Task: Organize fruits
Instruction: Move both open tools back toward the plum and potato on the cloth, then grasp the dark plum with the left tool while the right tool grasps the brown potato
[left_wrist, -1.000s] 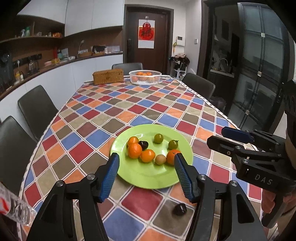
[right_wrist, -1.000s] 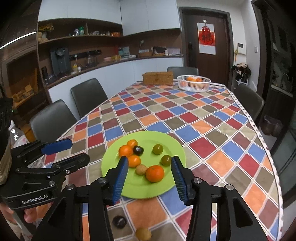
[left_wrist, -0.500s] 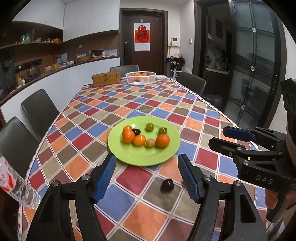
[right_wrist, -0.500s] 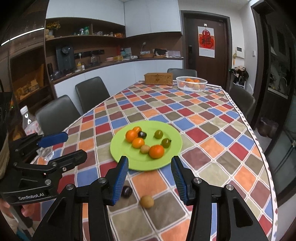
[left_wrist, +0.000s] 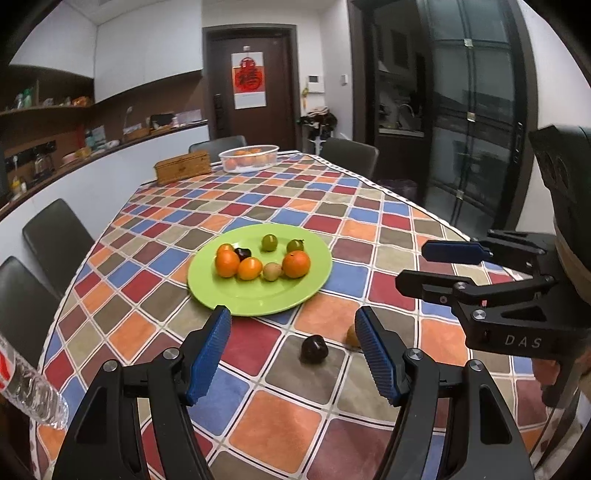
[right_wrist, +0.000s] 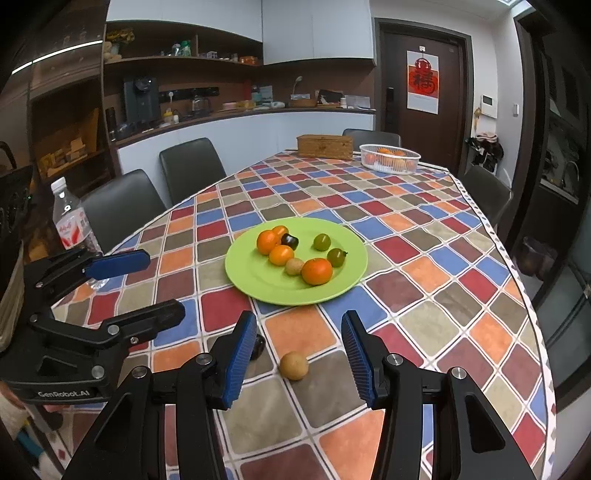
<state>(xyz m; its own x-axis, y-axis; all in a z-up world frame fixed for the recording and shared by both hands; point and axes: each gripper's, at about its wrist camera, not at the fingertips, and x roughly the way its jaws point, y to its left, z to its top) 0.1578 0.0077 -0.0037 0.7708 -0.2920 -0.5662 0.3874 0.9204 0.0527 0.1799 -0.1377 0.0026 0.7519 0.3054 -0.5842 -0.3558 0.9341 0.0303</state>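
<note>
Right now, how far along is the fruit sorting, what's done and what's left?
Done: eight fruits sit on the green plate. In hand: nothing; the left gripper and right gripper are both open and empty. Left: the dark fruit and the tan fruit lie loose on the tablecloth in front of the plate.

- A plate (right_wrist: 343, 284) is sitting mid-worktop (right_wrist: 443, 266), carrying eight fruits.
- Two loose fruits, a plum (left_wrist: 314, 349) and a longan (right_wrist: 294, 365), are lying side by side on the worktop, nearer than the plate.
- A basket (right_wrist: 390, 158) and box (right_wrist: 325, 146) are standing at the far end.
- A bottle (right_wrist: 72, 221) is standing at the left edge.
</note>
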